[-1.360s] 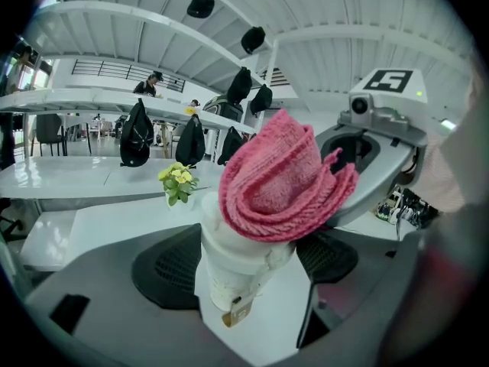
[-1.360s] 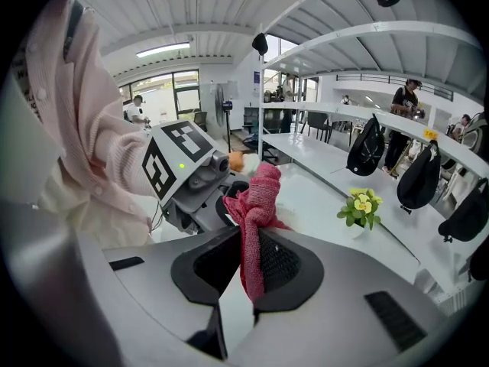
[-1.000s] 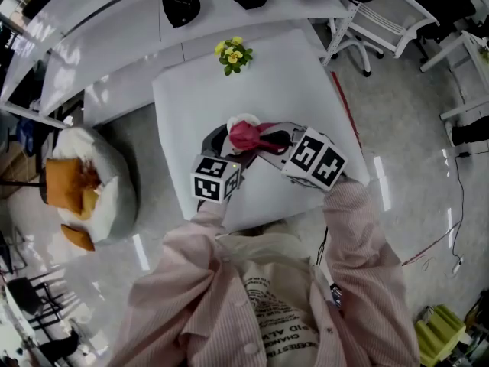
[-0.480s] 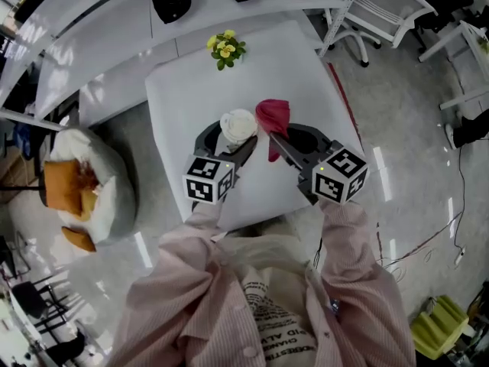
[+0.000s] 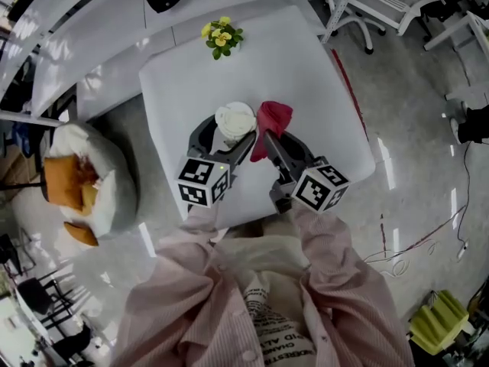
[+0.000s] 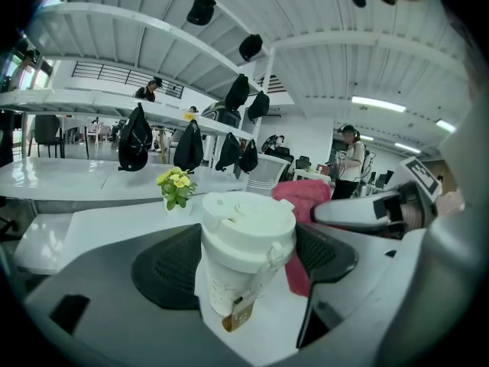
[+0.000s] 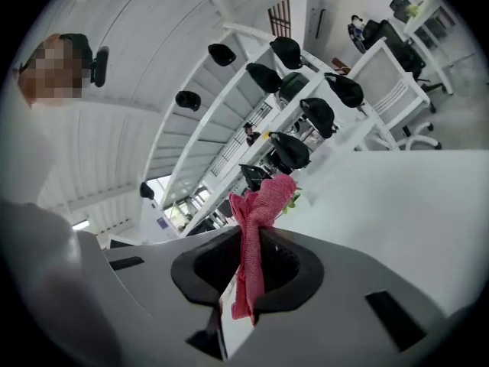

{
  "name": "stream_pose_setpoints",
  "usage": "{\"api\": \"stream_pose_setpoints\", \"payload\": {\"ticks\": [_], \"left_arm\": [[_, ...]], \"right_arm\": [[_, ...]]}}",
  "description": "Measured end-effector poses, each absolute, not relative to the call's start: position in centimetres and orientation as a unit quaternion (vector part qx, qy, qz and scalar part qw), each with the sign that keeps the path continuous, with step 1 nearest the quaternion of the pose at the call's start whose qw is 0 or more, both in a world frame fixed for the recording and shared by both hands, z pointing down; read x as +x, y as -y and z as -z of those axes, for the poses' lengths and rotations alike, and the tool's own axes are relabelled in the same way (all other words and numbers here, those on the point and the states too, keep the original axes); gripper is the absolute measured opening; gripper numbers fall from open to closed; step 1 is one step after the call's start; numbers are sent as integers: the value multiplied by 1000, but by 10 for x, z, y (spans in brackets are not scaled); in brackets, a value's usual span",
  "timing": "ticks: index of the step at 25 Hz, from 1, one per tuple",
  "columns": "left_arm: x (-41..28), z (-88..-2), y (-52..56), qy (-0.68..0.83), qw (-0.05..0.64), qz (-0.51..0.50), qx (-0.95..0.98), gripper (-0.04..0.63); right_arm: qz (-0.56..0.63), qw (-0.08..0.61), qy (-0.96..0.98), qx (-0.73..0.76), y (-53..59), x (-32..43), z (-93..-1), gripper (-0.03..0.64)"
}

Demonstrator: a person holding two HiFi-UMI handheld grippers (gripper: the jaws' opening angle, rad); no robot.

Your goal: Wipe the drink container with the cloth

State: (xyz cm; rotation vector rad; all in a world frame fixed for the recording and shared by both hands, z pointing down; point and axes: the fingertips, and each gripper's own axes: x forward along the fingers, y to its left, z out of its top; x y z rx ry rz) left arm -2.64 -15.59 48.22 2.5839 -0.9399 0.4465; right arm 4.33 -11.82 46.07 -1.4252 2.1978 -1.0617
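My left gripper (image 6: 246, 260) has its jaws spread wide and closed onto the drink container (image 5: 234, 121), one pad against each side of the white cup body. The container is upright, lid on, near the front centre of the bench (image 5: 306, 75), and I cannot tell whether its base rests on the surface. A small tag hangs from its lid strap.

Just right of the container is the red cloth (image 5: 273, 119). My right gripper (image 7: 243, 277) has its jaws nearly together and pinches the cloth at mid-length, with one bunched end above the jaws and a tail below.

Change noted: one second ago the cloth lay over the lid. It is now clear of the lid and beside the container, near it but apparently not touching.

Judgement: one wiping stroke across the lid is complete. The side walls probably remain to be wiped, so I need to bring the cloth back into contact.
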Motion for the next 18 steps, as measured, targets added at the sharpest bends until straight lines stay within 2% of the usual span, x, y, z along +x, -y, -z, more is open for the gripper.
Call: {"api": "stream_pose_setpoints", "payload": {"ticks": [6, 18], "left_arm": [[-27, -481, 155, 333, 172, -143, 916, 387], [-28, -482, 156, 335, 172, -141, 916, 387]], "right_arm": [[400, 205, -729, -516, 120, 34, -480, 49], [428, 247, -699, -516, 126, 31, -498, 49]]}}
